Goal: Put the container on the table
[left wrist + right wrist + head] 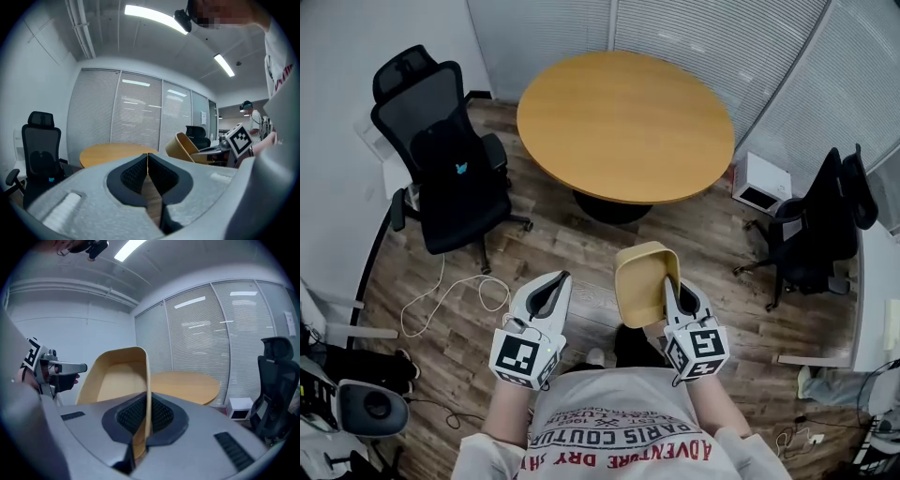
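Right gripper [149, 412]: jaws pressed onto one thin side wall of the container [118, 376], the wall running edge-on between the two black pads. The container is a tan, open tub with rounded corners. It is held in the air, tipped on its side; in the head view its open mouth faces the person's left, toward the left gripper [147, 169]. Left gripper: jaws brought together, pads meeting at the tips, nothing between them; only a sliver of wooden floor [572, 239] shows through the gap behind the tips. Both grippers are held close in front of the person's chest, side by side and apart from each other, the container between them but touching only the right one. The container is not on the table [623, 122]; it hangs over the floor on the near side of it. The table is round, with a light wood top on a dark central base, and stands ahead of the person. A black office chair [450, 164] stands to the table's left and a second black chair [825, 225] to its right. A white box [759, 183] sits on the floor by the table's right edge. A pale cable [450, 295] lies looped on the floor near the left chair. Slatted blinds cover the glass wall behind the table.
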Action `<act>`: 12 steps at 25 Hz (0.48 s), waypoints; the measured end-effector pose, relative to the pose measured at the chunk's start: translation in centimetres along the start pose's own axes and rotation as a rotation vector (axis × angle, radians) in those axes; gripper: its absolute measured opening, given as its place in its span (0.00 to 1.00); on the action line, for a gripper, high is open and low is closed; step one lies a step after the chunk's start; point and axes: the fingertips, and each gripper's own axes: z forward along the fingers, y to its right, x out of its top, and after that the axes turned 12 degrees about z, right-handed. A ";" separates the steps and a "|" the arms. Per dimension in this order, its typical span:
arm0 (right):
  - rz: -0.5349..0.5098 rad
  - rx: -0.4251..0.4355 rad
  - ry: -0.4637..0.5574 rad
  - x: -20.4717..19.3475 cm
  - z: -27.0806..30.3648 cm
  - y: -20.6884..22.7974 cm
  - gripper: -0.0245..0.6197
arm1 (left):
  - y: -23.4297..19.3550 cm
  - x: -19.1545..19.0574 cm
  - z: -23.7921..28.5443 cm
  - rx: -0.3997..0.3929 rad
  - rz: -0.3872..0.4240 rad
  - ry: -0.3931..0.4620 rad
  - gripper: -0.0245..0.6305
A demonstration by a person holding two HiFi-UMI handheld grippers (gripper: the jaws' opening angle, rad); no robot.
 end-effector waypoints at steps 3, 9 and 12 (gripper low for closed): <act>0.010 0.013 -0.003 0.7 3.5 1.5 0.05 | -1.0 -0.7 3.0 -0.006 -0.004 -0.013 0.06; 0.012 0.086 -0.010 3.7 10.7 5.8 0.05 | -4.1 -0.6 10.5 0.069 0.000 -0.031 0.06; 0.025 0.115 -0.024 6.2 14.7 8.5 0.05 | -6.0 0.9 14.8 0.104 0.008 -0.026 0.06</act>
